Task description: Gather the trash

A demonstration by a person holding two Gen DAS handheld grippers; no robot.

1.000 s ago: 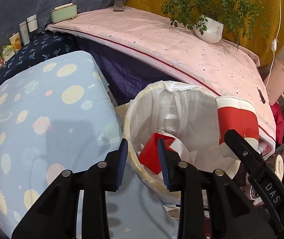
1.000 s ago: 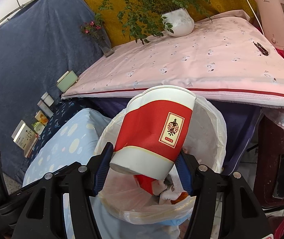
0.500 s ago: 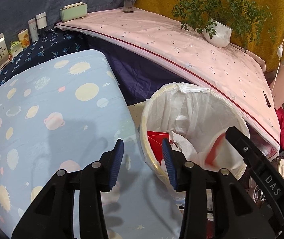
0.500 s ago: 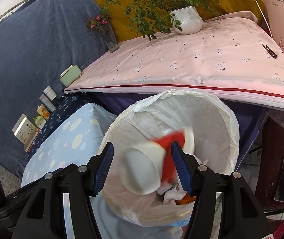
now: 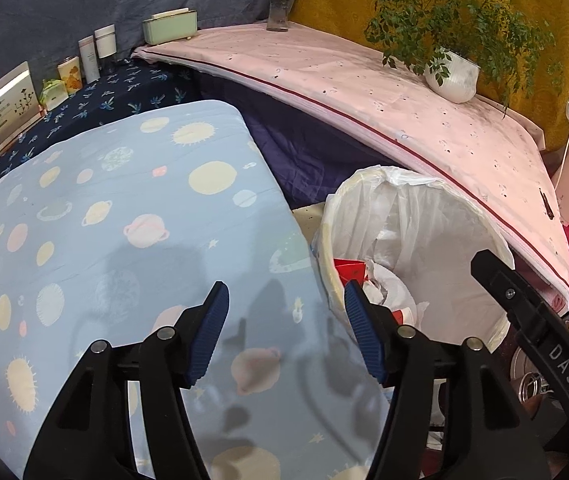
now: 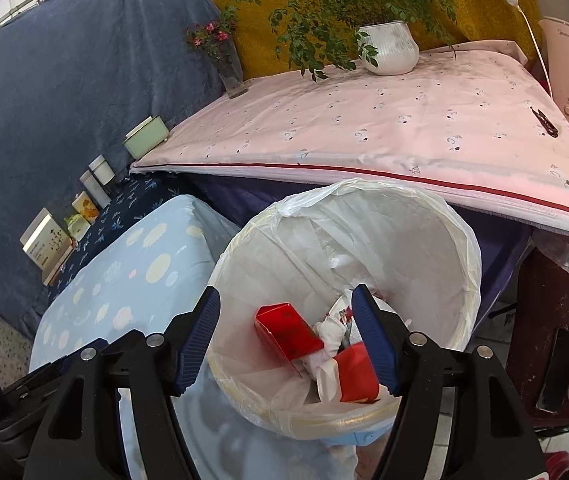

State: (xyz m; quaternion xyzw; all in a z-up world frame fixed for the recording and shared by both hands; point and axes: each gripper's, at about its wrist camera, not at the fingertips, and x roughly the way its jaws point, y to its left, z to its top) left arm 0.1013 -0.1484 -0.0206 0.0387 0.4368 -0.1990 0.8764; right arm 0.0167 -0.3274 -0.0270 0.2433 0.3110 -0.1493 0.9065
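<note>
The right gripper (image 6: 284, 336), jaws opening and holding nothing, is hovering above the lined trash bin (image 6: 470, 280) where a red-and-white paper cup (image 6: 346, 374) is lying beside a red carton (image 6: 286, 330), while the left gripper (image 5: 284, 330), also opening and empty, is hanging over the bare planet-print cloth (image 5: 124, 208), suggesting little is left.

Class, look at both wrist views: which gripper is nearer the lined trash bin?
Right. The right gripper hangs directly over the trash bin, jaws opening, empty. The left gripper sits beside it over the blue cover.
</note>
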